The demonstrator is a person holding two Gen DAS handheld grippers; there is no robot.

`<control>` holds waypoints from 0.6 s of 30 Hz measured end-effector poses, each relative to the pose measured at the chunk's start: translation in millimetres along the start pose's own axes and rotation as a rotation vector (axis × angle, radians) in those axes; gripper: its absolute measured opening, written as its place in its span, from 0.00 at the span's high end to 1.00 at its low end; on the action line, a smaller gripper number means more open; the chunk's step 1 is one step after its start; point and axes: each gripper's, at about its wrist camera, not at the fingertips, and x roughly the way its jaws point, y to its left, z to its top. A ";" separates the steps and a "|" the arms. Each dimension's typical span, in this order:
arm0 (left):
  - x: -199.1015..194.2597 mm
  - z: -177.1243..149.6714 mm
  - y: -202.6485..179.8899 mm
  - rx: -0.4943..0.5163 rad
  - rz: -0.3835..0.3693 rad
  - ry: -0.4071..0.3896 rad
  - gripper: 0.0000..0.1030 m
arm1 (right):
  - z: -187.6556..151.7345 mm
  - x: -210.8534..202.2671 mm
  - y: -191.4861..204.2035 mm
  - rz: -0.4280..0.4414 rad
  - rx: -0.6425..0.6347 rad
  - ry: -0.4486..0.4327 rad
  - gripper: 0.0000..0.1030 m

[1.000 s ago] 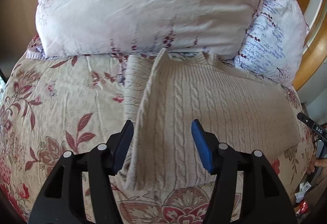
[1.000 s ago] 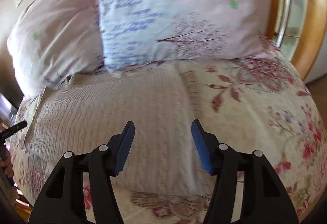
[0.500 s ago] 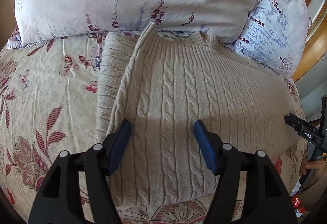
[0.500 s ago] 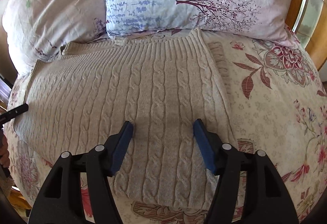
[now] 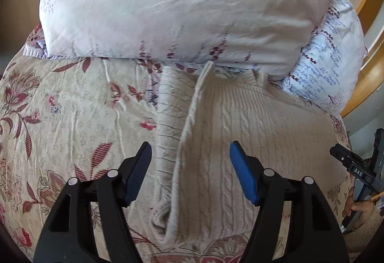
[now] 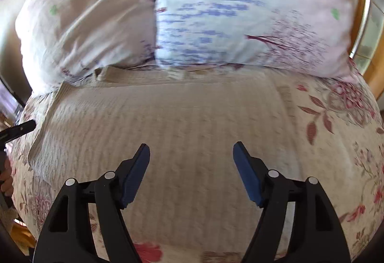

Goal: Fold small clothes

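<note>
A beige cable-knit sweater (image 5: 240, 133) lies flat on the floral bedspread, its neck toward the pillows. Its left edge is folded over, with a sleeve (image 5: 168, 119) lying alongside. My left gripper (image 5: 189, 155) is open and empty, hovering over that folded left edge near the hem. In the right wrist view the sweater (image 6: 180, 124) is blurred. My right gripper (image 6: 192, 155) is open and empty above the sweater's lower right part. The right gripper also shows at the edge of the left wrist view (image 5: 355, 167), held by a hand.
Two pillows stand against the head of the bed, a white one (image 5: 180, 4) and a blue-patterned one (image 6: 252, 11). The floral bedspread (image 5: 60, 119) spreads left and right (image 6: 336, 143). A wooden frame (image 5: 369, 76) runs along the right.
Both grippers have tilted back and lowered, so the pillows fill more of the views. The left gripper has shifted left over the sweater's folded edge. Both stayed open.
</note>
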 end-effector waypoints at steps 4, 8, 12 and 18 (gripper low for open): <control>12.5 1.2 11.7 -0.016 0.000 0.044 0.35 | 0.8 13.2 30.0 0.029 -0.063 0.027 0.28; 23.3 0.1 14.1 -0.032 -0.024 0.070 0.35 | -2.9 25.9 46.5 -0.004 -0.136 0.120 0.25; 30.4 -1.2 15.7 -0.058 -0.057 0.063 0.35 | -7.0 31.0 50.9 -0.028 -0.157 0.126 0.23; 35.1 4.3 16.2 -0.121 -0.088 0.046 0.52 | -11.3 31.2 51.7 -0.032 -0.162 0.123 0.21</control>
